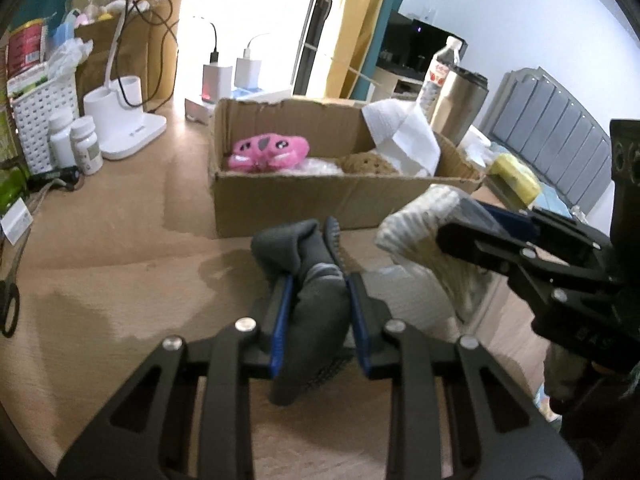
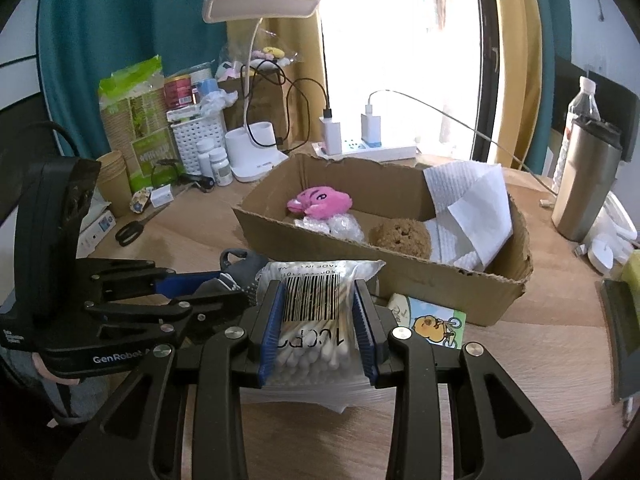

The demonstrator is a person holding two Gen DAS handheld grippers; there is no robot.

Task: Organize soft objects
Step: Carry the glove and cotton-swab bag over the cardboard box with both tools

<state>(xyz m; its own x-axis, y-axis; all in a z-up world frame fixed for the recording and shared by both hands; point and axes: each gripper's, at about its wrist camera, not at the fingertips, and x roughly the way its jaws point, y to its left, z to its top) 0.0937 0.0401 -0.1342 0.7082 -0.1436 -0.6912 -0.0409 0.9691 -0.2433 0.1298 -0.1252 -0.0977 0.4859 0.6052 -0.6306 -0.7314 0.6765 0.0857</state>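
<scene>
Pinching a grey sock [image 1: 316,292], the left gripper [image 1: 318,300] grips it.

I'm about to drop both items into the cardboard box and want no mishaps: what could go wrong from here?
1. The grey glove hangs loose from the left hand-held gripper; its trailing end may catch the cardboard box wall.
2. The cotton swab bag in the right hand-held gripper is slick plastic and might slip.
3. The two grippers sit close and could collide.
</scene>
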